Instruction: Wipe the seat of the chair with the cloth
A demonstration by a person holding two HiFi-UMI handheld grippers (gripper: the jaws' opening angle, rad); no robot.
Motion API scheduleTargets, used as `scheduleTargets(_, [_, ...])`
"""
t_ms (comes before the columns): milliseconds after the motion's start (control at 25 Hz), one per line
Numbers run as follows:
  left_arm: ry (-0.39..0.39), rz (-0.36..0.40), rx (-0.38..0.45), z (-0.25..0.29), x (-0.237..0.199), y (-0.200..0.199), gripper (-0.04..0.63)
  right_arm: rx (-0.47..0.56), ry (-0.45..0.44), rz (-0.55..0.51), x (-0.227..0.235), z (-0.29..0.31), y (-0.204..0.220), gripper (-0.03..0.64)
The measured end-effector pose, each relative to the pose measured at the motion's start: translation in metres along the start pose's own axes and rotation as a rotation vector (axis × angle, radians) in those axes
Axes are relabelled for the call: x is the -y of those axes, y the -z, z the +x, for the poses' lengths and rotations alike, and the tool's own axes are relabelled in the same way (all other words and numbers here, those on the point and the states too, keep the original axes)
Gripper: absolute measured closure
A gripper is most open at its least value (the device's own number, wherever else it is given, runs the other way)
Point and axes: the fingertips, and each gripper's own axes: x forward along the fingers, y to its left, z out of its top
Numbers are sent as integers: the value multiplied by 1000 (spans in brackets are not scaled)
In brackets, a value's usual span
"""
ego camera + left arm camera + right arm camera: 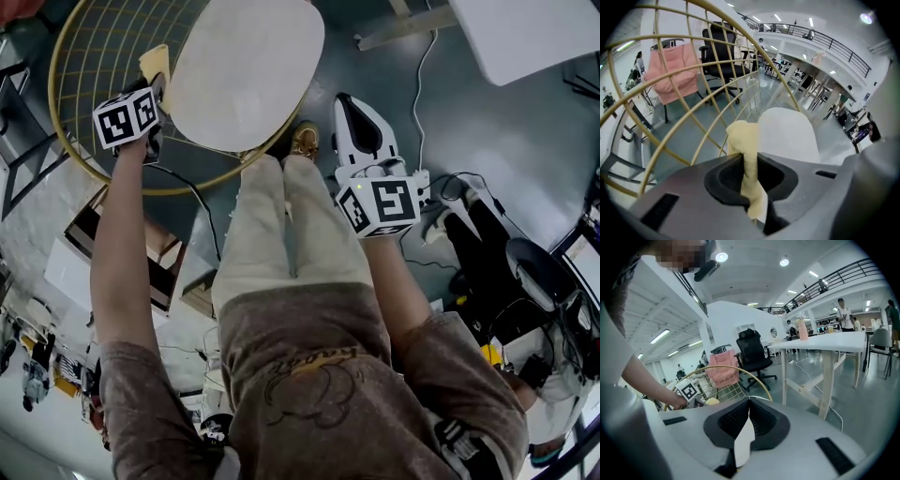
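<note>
Wiping cloth at the ready: the left tongs [750, 161] are shown clamped tight on a bunched fold of the yellow cloth [743, 136], which is held up just beside the edge of the chair's white seat [248, 70], near its gold wire back [94, 56]. The right tongs [749, 401] are shown closed on nothing and are poised over the floor [450, 122] off the seat's other side. The cloth is judged light, soft and limp, best gripped by a gathered fold as here, with a loose end left free to be pressed flat on the smooth seat.
</note>
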Motion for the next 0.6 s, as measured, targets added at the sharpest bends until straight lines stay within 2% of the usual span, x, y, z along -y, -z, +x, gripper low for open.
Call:
scheduleTargets(120, [-38,20,-50,7,-3,17,535,0,-2,-6,-1,1,2,591])
scheduleTargets(400, [-17,37,-110,22,-4,54,535,-11,14,-12,-13,-2,17,591])
scheduleTargets(600, [7,64,-159,34,11,55,535,-21,20,-6,-1,-1,18,591])
